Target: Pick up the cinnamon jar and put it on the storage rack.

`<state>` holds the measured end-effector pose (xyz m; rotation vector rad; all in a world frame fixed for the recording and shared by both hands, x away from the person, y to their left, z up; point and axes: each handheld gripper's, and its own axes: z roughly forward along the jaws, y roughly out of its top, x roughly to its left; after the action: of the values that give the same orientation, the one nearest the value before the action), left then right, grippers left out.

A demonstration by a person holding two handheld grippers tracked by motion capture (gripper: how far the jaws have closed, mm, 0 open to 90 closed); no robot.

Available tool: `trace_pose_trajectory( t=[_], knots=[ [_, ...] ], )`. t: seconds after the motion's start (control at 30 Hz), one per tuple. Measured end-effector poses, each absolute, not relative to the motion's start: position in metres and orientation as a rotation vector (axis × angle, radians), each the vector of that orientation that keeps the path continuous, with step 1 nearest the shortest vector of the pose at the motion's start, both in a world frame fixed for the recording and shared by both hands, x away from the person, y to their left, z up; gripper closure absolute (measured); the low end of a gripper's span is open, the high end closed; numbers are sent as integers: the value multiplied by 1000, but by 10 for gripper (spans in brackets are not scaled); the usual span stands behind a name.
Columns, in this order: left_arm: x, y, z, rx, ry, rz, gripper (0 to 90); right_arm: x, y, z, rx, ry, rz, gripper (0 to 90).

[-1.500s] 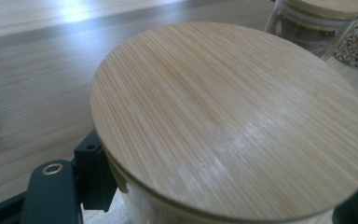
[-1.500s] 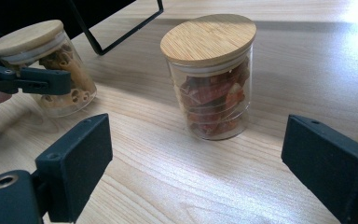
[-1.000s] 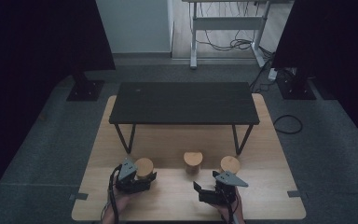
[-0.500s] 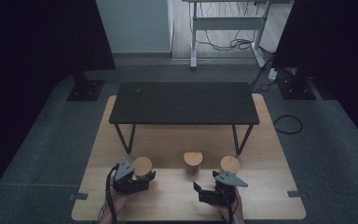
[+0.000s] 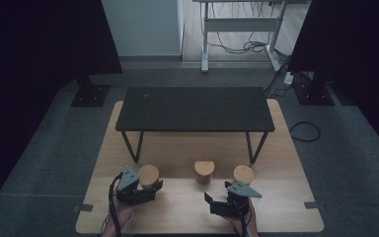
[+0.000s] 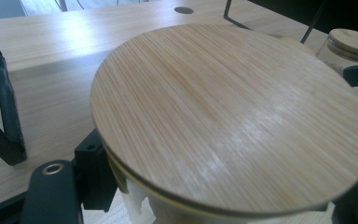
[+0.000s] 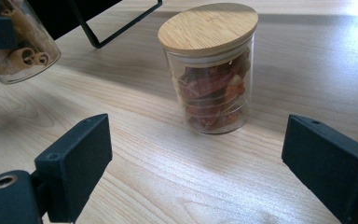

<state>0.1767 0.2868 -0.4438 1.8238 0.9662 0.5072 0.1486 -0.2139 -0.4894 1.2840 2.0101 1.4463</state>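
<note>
Your left gripper (image 5: 150,190) is clenched around the left glass jar (image 5: 148,176) with the bamboo lid (image 6: 223,116), at the near left of the wooden table (image 5: 187,212). Your right gripper (image 5: 216,205) is released, jaws wide apart with nothing between them, facing the middle jar (image 7: 212,70) of reddish pieces. A third jar (image 5: 243,174) stands at the right.

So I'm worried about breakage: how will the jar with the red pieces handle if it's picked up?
The jar looks like clear glass, so probably fragile and slippery. Its wooden lid seems only to rest on top and might lift off. It's only partly filled, so likely light.
</note>
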Motion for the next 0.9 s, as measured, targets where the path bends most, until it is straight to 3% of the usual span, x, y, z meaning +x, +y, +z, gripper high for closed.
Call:
trace_pose_trajectory(
  t=[0.9],
  knots=[
    [177,288,-425,1792,938,499,247,149,-216,-489,1285,1996,1447,77]
  ],
)
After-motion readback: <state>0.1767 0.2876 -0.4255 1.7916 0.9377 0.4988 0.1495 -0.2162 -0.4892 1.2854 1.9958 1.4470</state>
